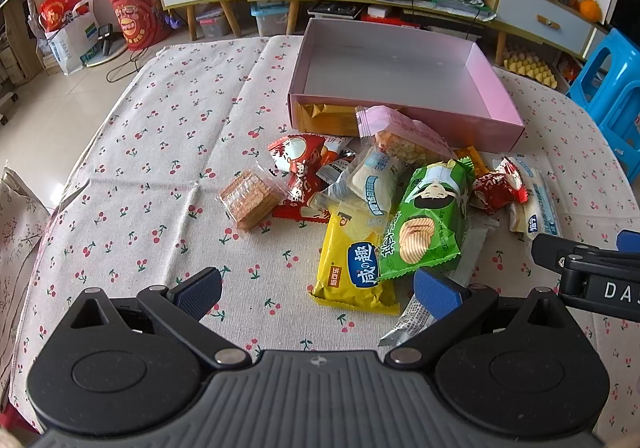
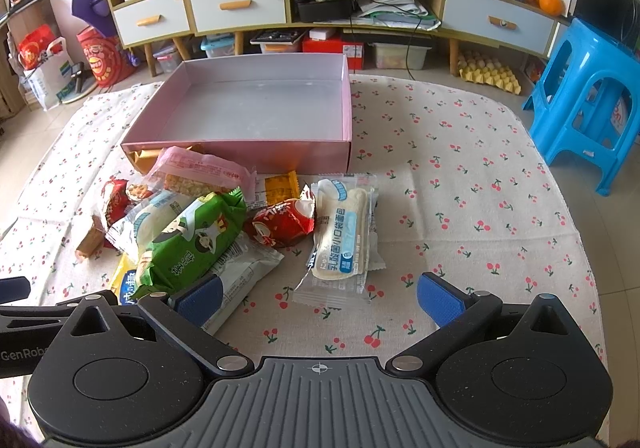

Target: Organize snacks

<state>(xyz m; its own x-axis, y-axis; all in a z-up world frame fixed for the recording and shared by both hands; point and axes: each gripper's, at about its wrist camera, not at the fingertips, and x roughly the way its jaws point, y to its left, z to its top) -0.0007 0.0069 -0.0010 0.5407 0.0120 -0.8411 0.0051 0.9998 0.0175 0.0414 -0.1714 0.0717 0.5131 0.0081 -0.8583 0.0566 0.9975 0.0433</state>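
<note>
A pile of wrapped snacks lies on the cherry-print cloth in front of an empty pink box [image 1: 404, 115] [image 2: 240, 153]. In the left wrist view I see a yellow cracker pack [image 1: 352, 272], a green chip bag [image 1: 428, 224], a clear wafer pack [image 1: 252, 199] and a pink pack [image 1: 404, 131]. My left gripper [image 1: 318, 292] is open just short of the yellow pack. My right gripper [image 2: 320, 302] is open, low over the cloth, near a white bread packet [image 2: 344, 240]. A red packet [image 2: 284, 224] and the green bag [image 2: 188, 244] lie to its left.
A gold packet [image 1: 324, 119] leans against the box's near wall. The table [image 2: 480, 187] has bare cloth at right. A blue plastic stool [image 2: 588, 103] stands beside the table at right. Low cabinets [image 2: 240, 7] and floor clutter line the far wall.
</note>
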